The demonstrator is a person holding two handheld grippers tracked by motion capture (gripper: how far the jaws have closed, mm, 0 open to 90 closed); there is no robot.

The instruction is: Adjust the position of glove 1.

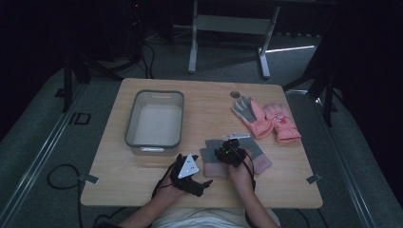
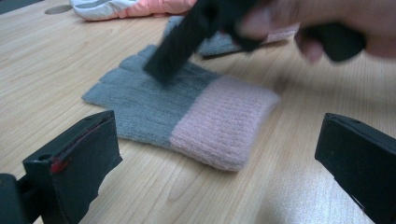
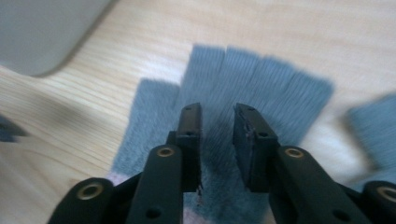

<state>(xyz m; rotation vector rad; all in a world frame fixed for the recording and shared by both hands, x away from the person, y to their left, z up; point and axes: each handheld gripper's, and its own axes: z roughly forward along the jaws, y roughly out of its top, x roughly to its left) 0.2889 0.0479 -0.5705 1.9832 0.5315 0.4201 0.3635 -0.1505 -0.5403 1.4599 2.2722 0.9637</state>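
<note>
Grey and pink knitted wool, a fingerless glove, is lying flat on the wooden table near its front edge, just right of the grey bin. Over the glove's grey part, the right gripper is pointing down with its jaws slightly parted, nothing pinched between them. Just beside the glove's pink cuff, the left gripper is resting with its jaws spread wide and empty.

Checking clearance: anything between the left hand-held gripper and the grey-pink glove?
No, bare table between left hand-held gripper and grey-pink glove, per left gripper view.
</note>
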